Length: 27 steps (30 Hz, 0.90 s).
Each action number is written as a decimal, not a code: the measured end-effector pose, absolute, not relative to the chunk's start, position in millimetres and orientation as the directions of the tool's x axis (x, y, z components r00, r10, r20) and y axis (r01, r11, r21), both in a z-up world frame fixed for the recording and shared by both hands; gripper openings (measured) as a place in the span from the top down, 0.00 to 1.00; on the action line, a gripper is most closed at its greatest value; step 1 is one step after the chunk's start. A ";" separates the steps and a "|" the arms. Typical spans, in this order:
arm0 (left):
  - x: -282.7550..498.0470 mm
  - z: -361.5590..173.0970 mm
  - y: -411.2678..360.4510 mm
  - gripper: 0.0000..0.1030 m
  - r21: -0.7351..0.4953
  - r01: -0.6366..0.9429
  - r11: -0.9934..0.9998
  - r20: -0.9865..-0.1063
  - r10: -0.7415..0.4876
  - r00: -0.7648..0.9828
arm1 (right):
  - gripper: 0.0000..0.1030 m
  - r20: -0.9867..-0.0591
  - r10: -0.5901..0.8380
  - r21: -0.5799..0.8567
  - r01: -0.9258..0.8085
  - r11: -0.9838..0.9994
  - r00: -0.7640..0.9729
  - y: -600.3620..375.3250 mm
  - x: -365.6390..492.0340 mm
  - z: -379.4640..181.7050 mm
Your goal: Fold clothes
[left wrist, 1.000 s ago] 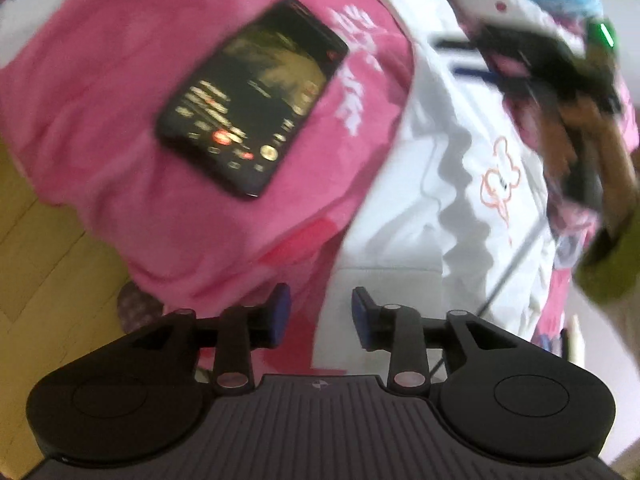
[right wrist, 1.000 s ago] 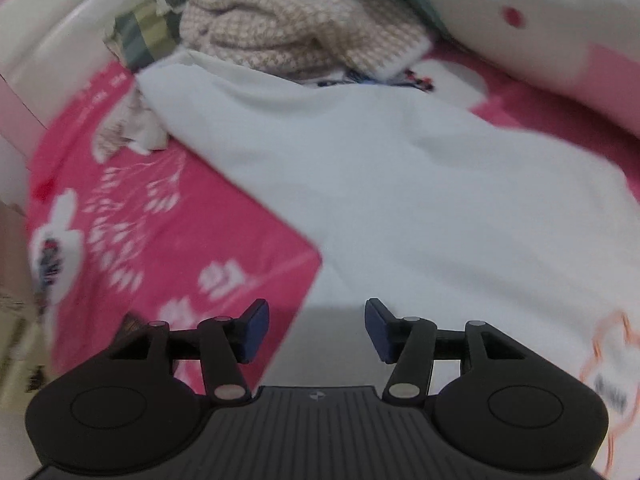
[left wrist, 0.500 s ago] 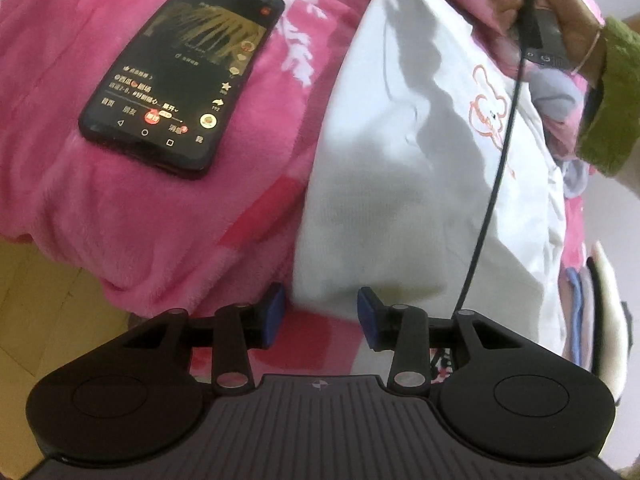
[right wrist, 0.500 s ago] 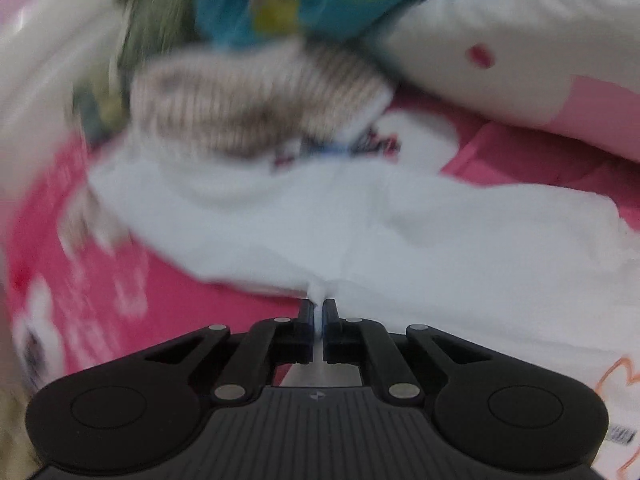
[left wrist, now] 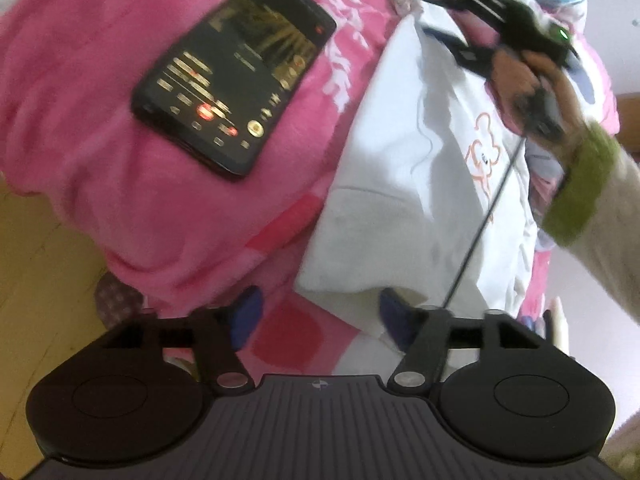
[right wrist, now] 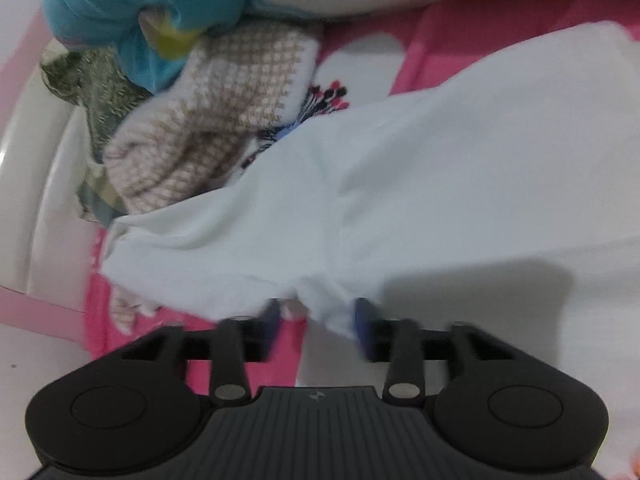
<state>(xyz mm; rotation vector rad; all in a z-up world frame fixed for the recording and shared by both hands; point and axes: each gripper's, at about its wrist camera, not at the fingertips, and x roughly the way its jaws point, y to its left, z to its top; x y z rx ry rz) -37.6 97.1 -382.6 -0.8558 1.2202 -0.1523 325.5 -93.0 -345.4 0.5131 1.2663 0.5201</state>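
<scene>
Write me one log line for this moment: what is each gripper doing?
left gripper: open, at white shirt hem | right gripper: open, shirt fold between fingers | phone: lying on pink blanket

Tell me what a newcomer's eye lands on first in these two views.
In the left wrist view, a lit black smartphone lies on the pink fleece blanket, left of the white cotton garment with an orange outline drawing. In the right wrist view, a bright blue plush toy tops a beige knitted sweater beyond the garment, a fold of which lies between the open right tongs.
</scene>
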 end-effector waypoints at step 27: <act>-68.0 -367.0 129.0 0.76 -0.561 -0.421 0.712 -0.820 -0.408 0.402 | 0.64 -0.861 0.509 0.296 -0.802 0.519 0.013 -130.9 6.8 -293.6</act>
